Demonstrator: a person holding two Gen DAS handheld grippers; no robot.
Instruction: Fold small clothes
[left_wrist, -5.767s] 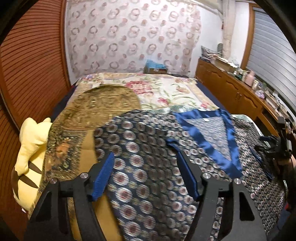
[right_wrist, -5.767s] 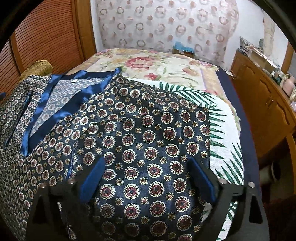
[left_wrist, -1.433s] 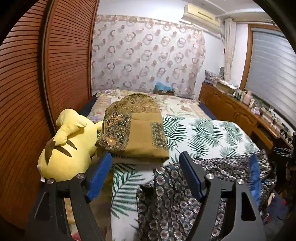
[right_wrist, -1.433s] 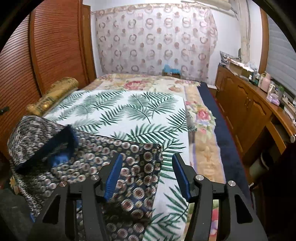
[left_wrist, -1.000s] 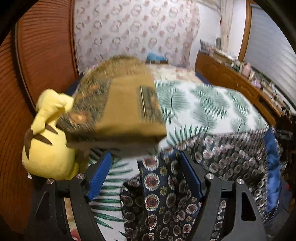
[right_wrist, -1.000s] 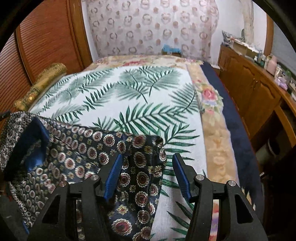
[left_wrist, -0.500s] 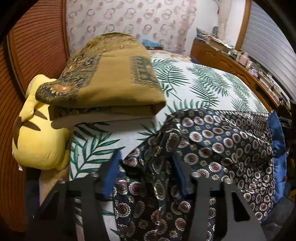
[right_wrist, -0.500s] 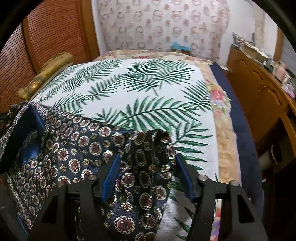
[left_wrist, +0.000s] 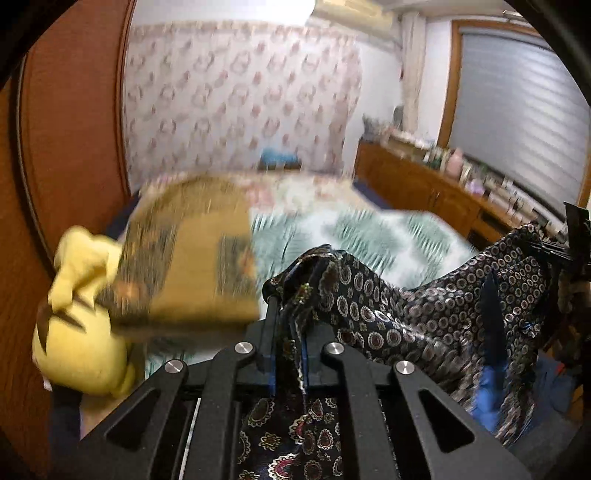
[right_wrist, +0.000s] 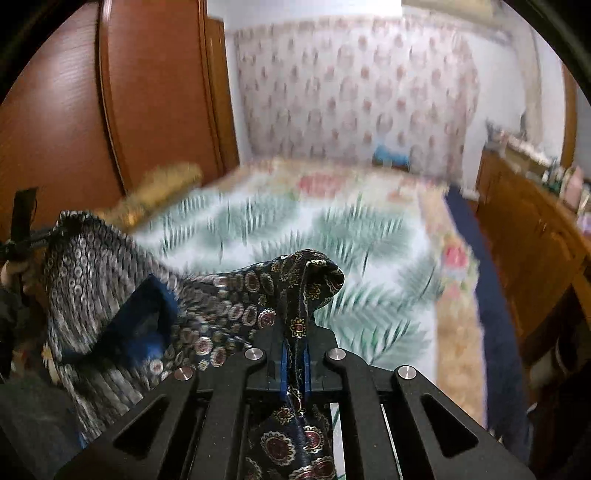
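Left wrist view: left gripper (left_wrist: 288, 332) pinched tight on a bunched corner of the patterned garment (left_wrist: 424, 314), which sags toward 3 o'clock, off the palm-print bedspread (left_wrist: 369, 236); plush toy (left_wrist: 81, 332) at 9 o'clock. Risk: slippery cloth may slide out of so small a bite.

Right wrist view: right gripper (right_wrist: 294, 343) likewise clamped on the garment's other corner, cloth trailing toward 9 o'clock. Risk: uneven tension between grips would skew the fold.
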